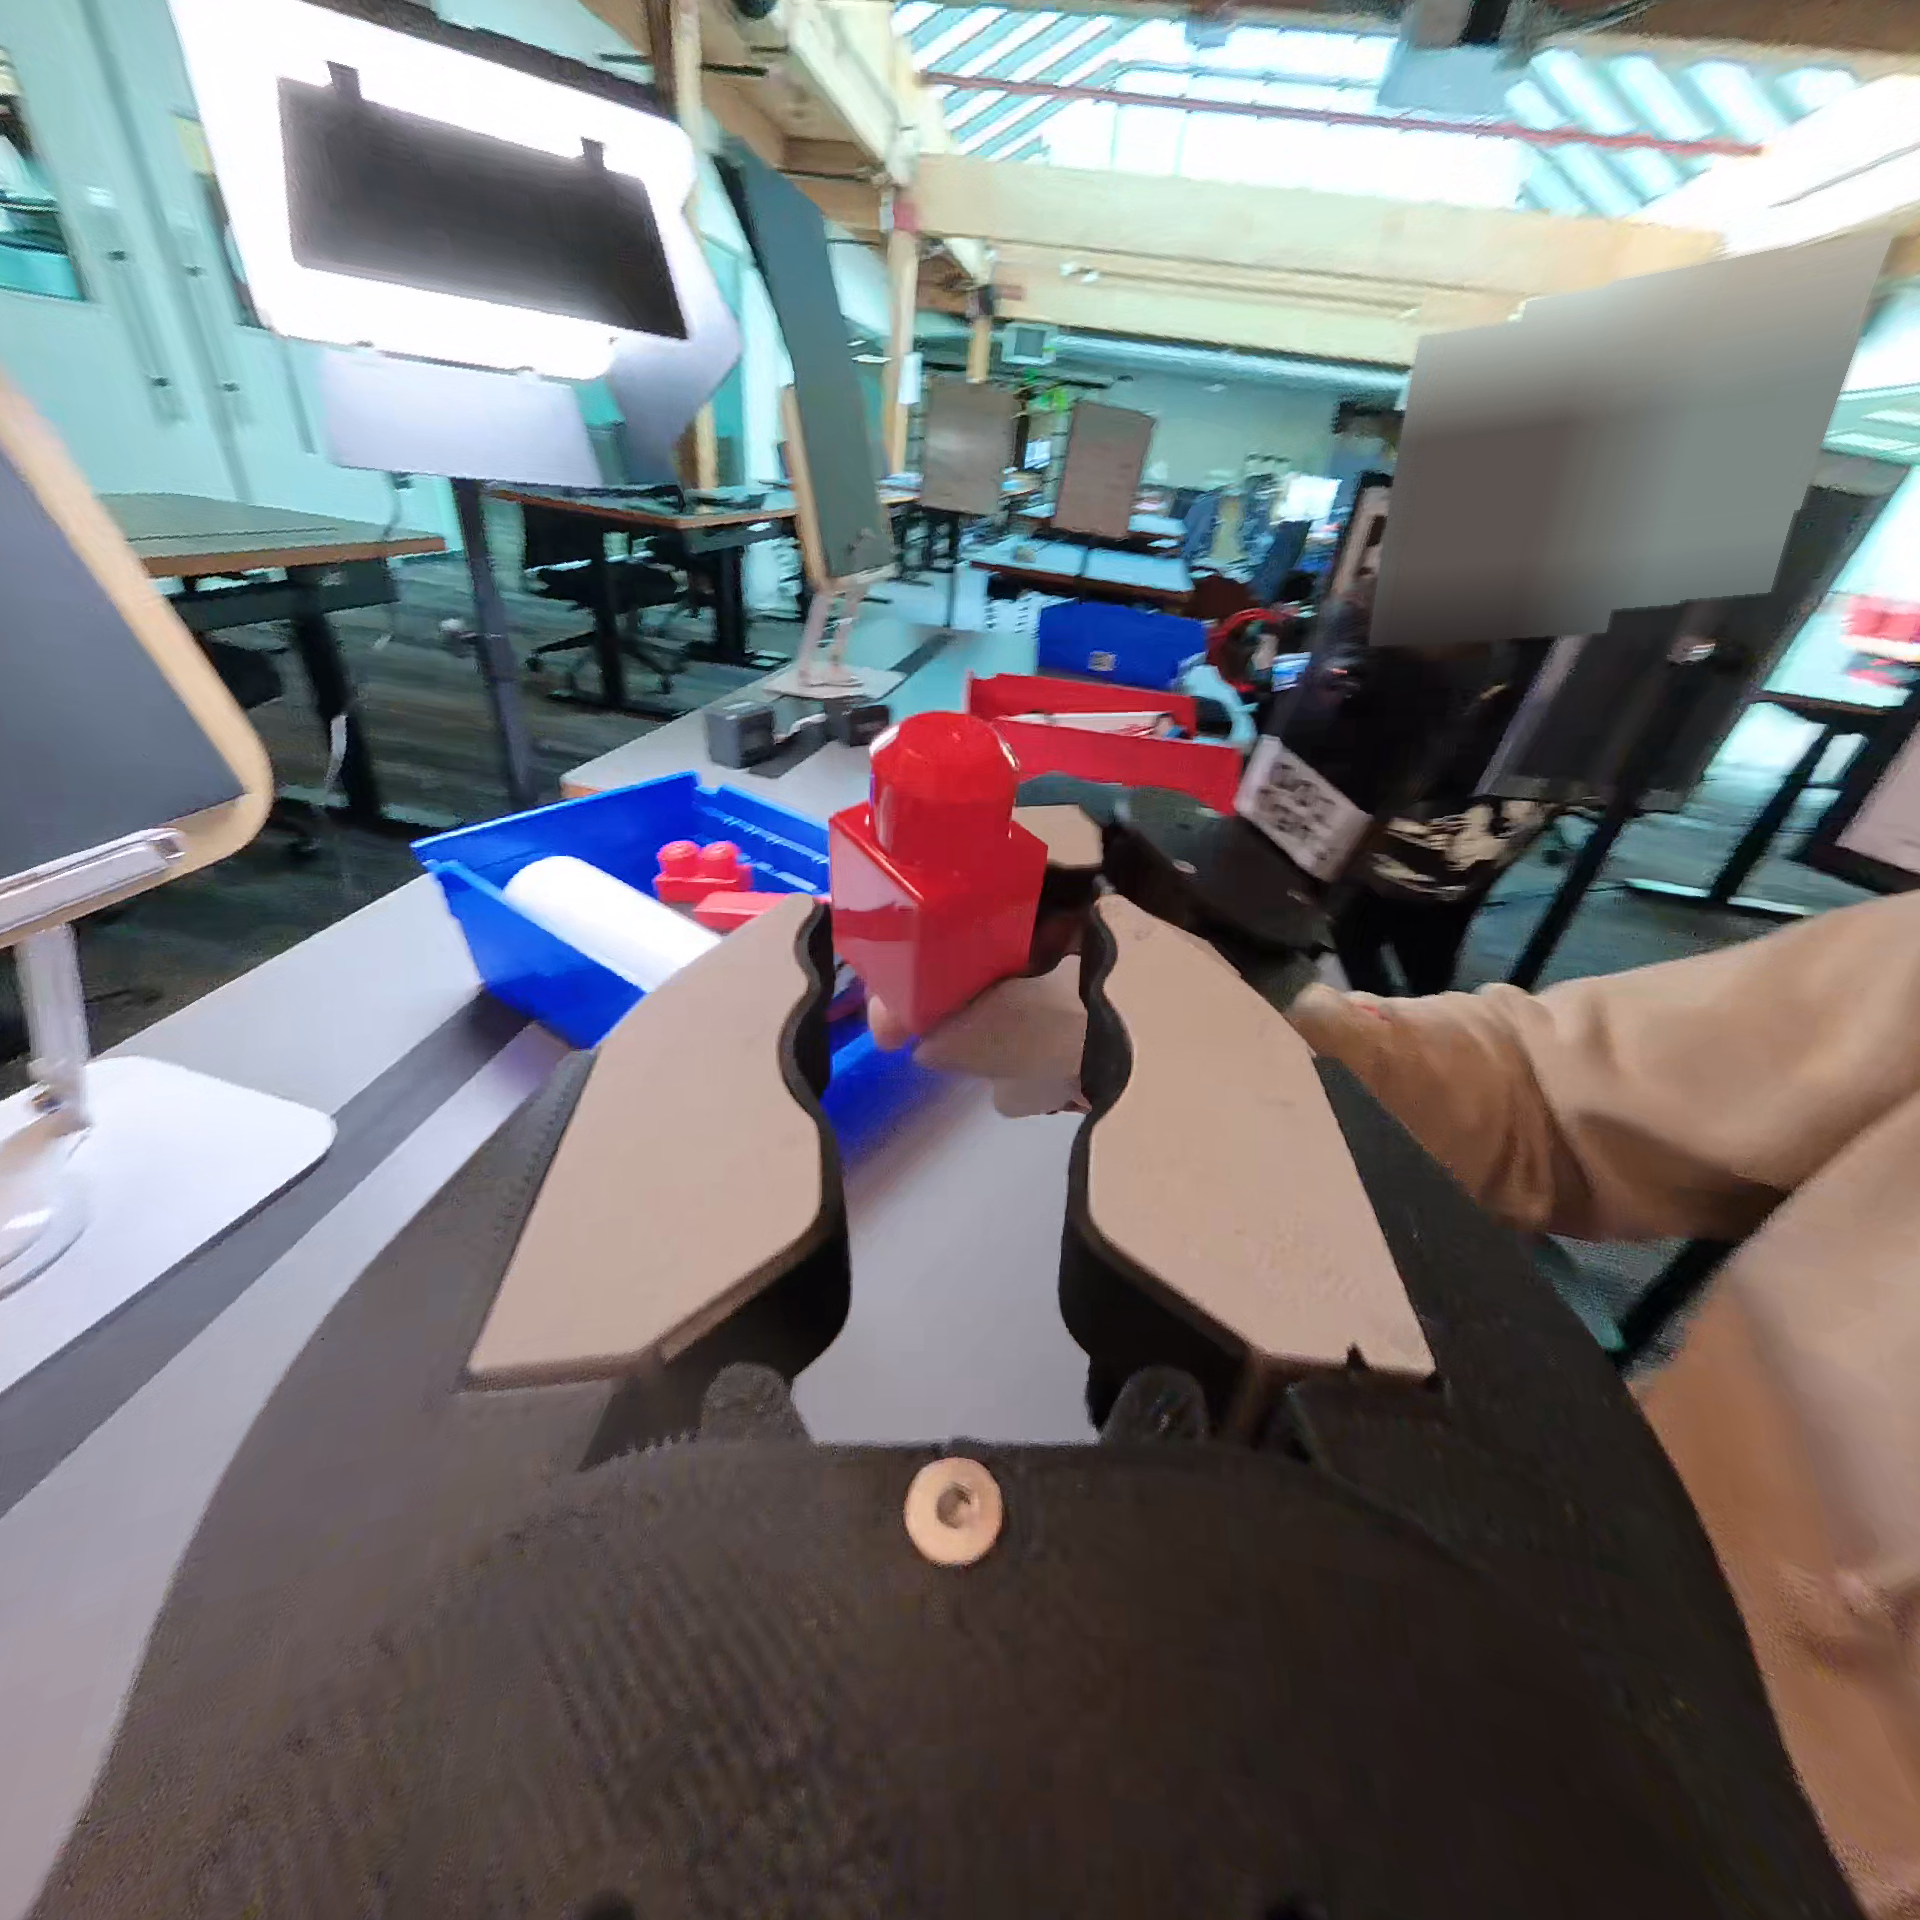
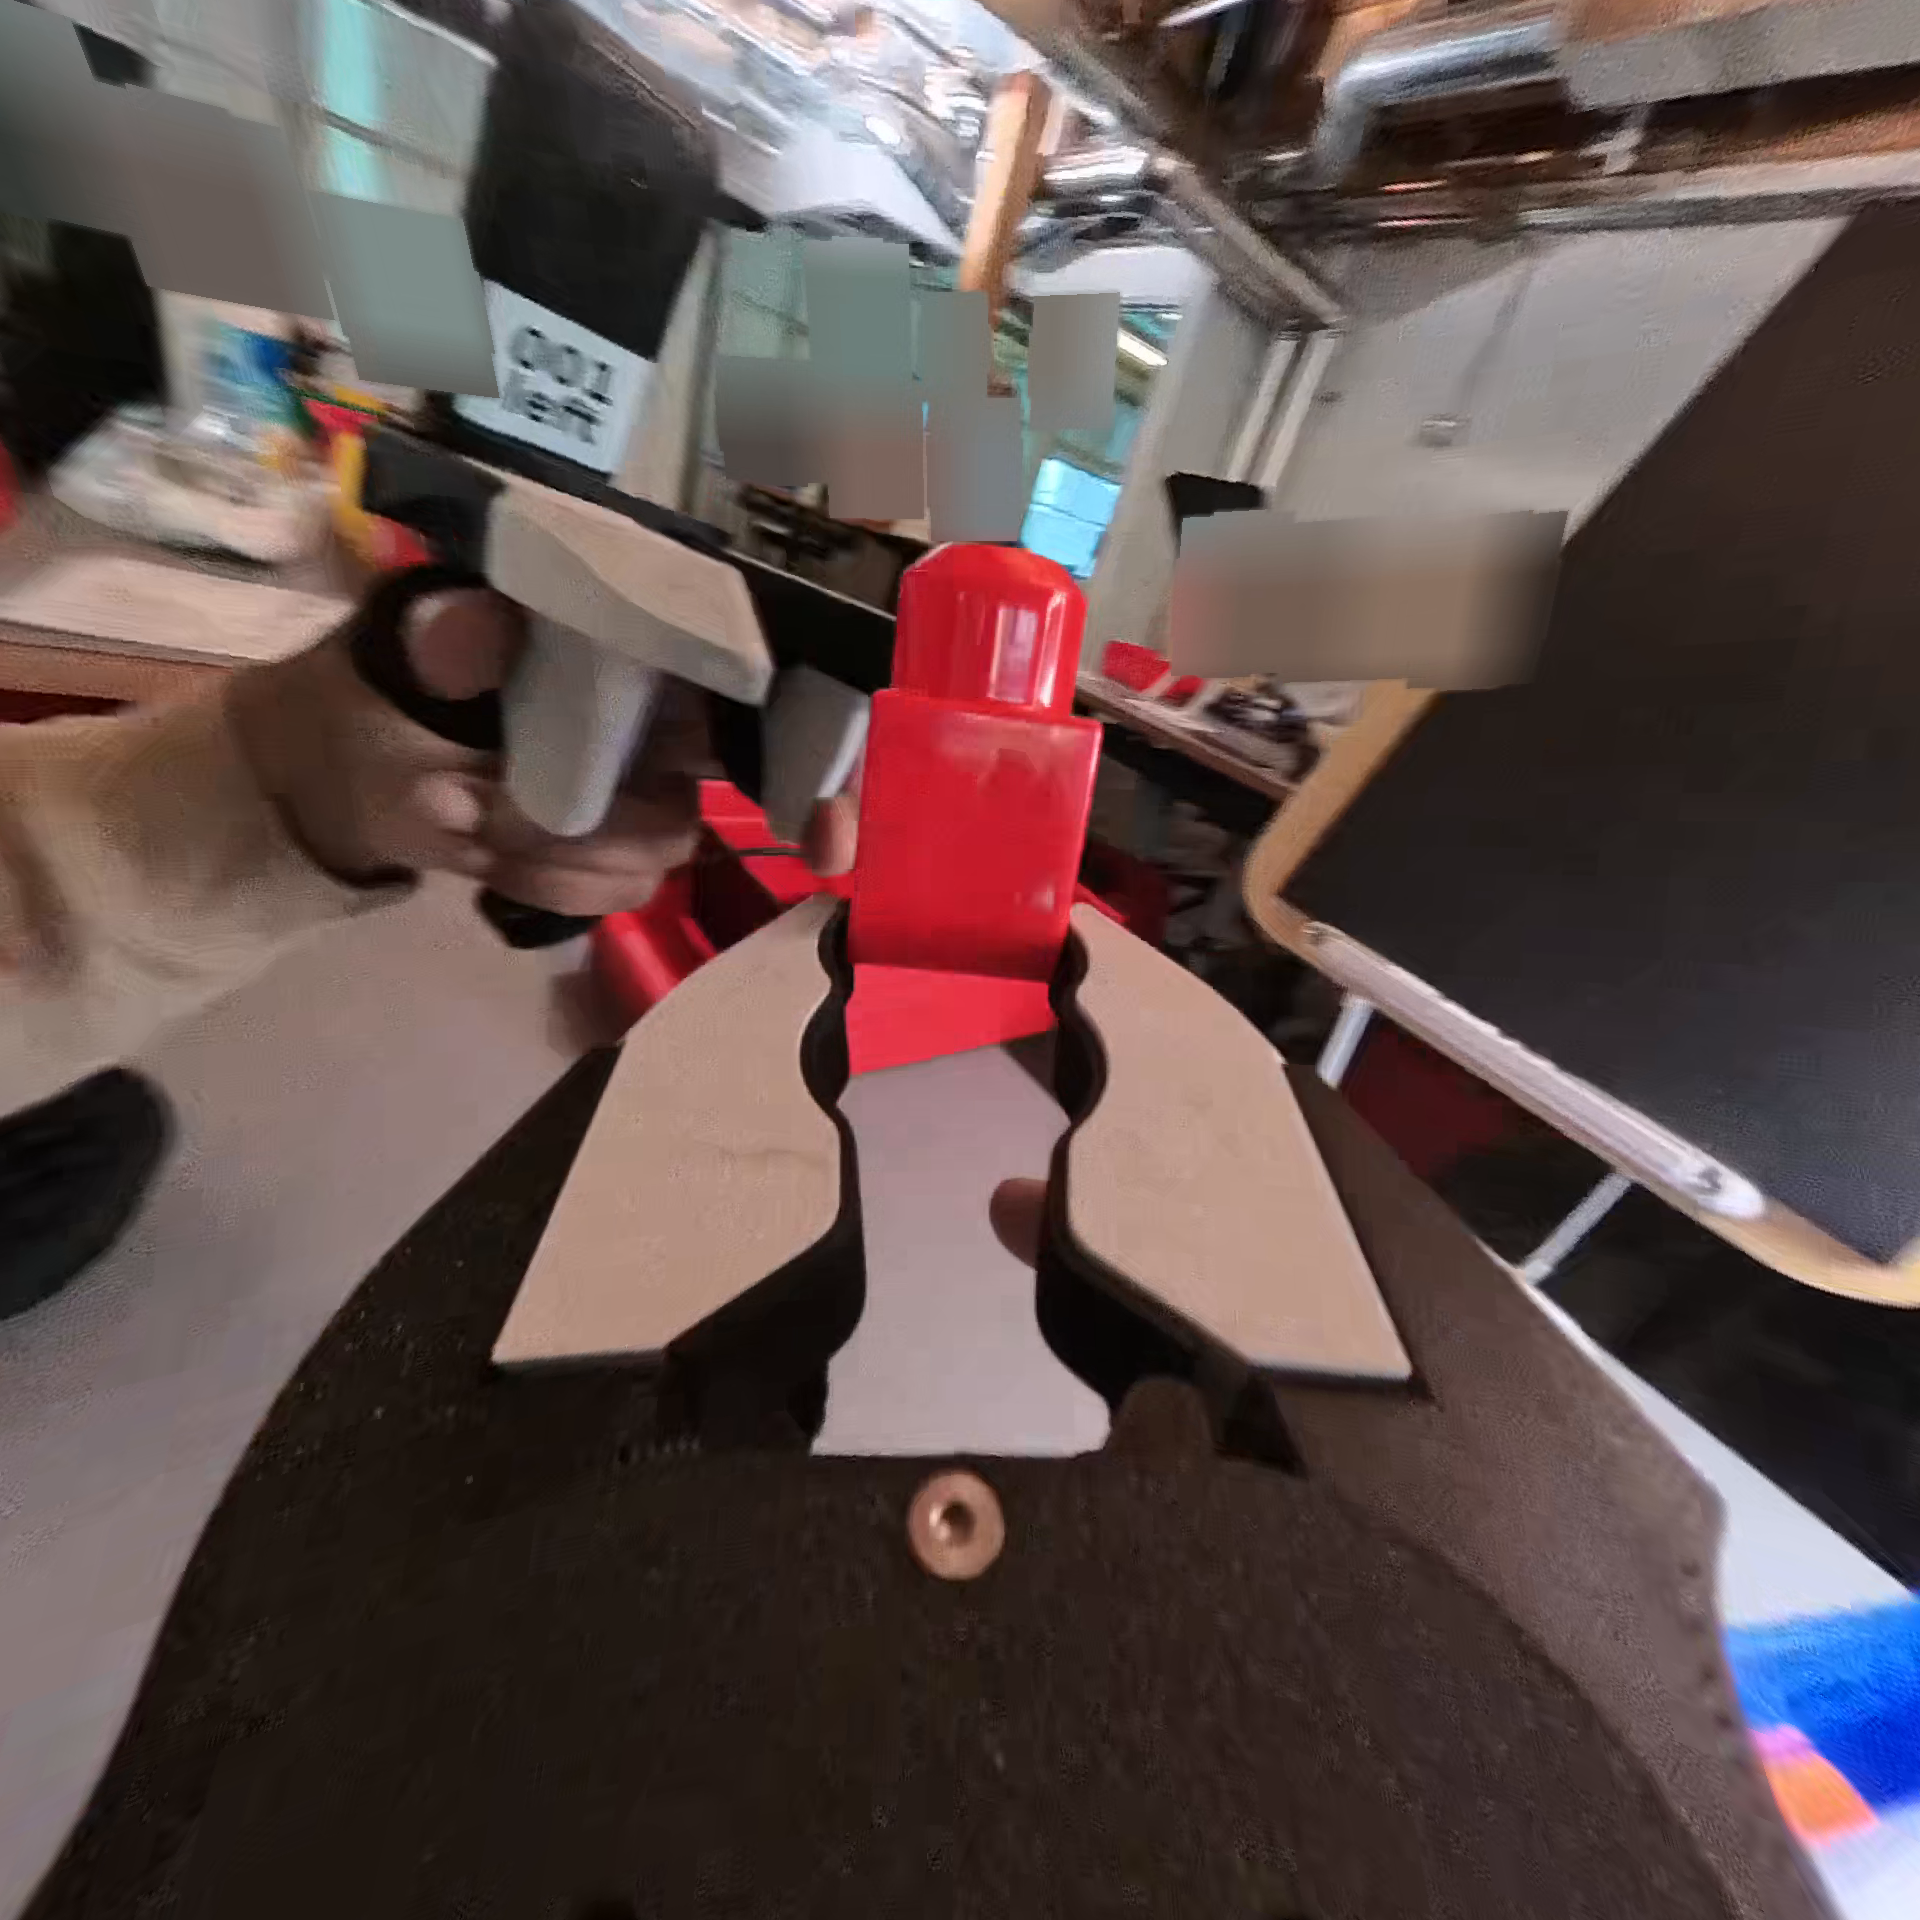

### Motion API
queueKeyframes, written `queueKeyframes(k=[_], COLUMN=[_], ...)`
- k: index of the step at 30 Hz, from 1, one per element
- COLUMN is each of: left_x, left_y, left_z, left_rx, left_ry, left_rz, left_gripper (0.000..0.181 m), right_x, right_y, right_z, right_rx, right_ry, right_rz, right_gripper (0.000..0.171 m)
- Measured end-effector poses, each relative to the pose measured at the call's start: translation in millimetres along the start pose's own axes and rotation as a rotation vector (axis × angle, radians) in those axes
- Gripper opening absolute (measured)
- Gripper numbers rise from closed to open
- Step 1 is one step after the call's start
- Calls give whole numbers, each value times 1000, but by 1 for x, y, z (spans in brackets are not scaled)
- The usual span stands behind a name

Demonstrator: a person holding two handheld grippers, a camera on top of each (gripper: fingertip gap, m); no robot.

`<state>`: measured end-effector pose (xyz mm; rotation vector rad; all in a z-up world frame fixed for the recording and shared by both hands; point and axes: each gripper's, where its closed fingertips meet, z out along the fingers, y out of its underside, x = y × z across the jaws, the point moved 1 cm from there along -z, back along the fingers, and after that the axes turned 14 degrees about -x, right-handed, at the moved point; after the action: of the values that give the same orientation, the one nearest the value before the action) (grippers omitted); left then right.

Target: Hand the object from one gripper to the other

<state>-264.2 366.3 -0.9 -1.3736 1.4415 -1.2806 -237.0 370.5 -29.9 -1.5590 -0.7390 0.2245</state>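
A red toy brick with one round stud on top is held in the air above the grey table. My right gripper is shut on the brick's base, with the stud pointing up. In the left wrist view the right gripper reaches in from the right, behind the brick. My left gripper is open with its fingertips on either side of the brick; the left tip is close to it and a gap shows on the right. In the right wrist view the left gripper sits beside the brick's left face.
A blue bin holding a white roll and small red bricks stands on the table behind the brick. A red bin stands farther back and shows below the brick. A monitor stands close by. Sleeved arms hold both grippers.
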Motion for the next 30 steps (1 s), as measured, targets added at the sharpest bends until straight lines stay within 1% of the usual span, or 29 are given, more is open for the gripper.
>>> queueKeyframes(k=[2,3,5,7,8,9,10,12,14,16,17,18,20,21,22,24,28,30], left_x=[-6,-8,-12,-13,-12,-11,-6,7,21,32,36,37,32,25,18,6,-3,-9], left_y=[5,8,11,10,10,10,10,15,23,33,35,34,28,22,16,9,10,12], left_z=[9,15,22,21,19,15,12,7,4,6,6,5,5,4,3,2,16,25], left_rx=[-32,-53,-59,-60,-75,-85,-91,-142,-198,-264,-275,-269,-216,-173,-137,-90,-97,-105], left_ry=[-87,-130,-202,-218,-211,-191,-141,-9,105,168,190,195,150,111,75,13,-150,-248], left_rz=[4,13,26,49,63,77,86,84,114,152,167,177,179,154,113,48,55,73], left_gripper=[47,47,40,39,39,38,38,38,38,38,38,38,36,38,39,40,44,41], right_x=[13,13,6,4,1,-1,-4,-22,-33,-52,-57,-58,-54,-47,-38,-16,11,11], right_y=[5,6,8,8,7,6,3,-2,-1,0,0,2,1,-2,-5,-5,2,6], right_z=[4,6,11,13,13,13,13,7,0,-10,-11,-10,-4,-4,-3,-2,3,6], right_rx=[-26,-34,-75,-98,-101,-108,-105,-65,-73,-60,-49,-39,-23,9,34,49,-11,-71], right_ry=[202,270,356,421,386,314,220,-82,-334,-577,-625,-623,-547,-478,-392,-166,233,392], right_rz=[-45,-67,-134,-187,-204,-195,-159,-63,79,155,168,154,129,117,97,25,-63,-148], right_gripper=[36,36,36,36,36,36,41,47,56,45,43,38,37,36,36,36,36,36])
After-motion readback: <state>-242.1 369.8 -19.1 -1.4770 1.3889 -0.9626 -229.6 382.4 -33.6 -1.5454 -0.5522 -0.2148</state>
